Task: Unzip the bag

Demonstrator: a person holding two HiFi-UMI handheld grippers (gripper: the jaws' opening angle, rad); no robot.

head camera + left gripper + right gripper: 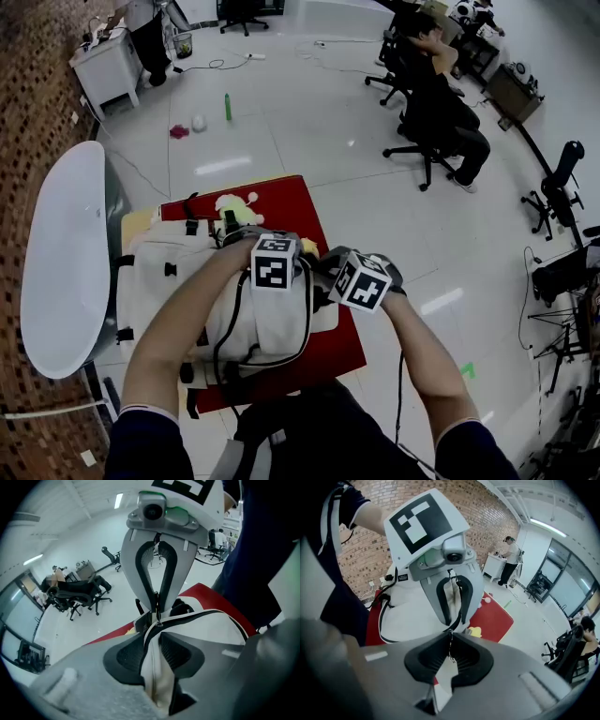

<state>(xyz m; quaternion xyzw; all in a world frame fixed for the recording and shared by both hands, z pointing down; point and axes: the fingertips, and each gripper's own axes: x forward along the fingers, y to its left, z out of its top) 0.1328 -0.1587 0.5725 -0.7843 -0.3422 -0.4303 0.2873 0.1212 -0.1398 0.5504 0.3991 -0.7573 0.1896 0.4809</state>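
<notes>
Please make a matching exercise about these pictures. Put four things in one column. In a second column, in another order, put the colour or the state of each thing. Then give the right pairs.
Column 1
1. backpack
2. mat under the backpack
3. bottle on the floor
4. right gripper

Column 2
A. green
B. shut on the zipper pull
C. white
D. red

Right pairs: 1-C, 2-D, 3-A, 4-B
</notes>
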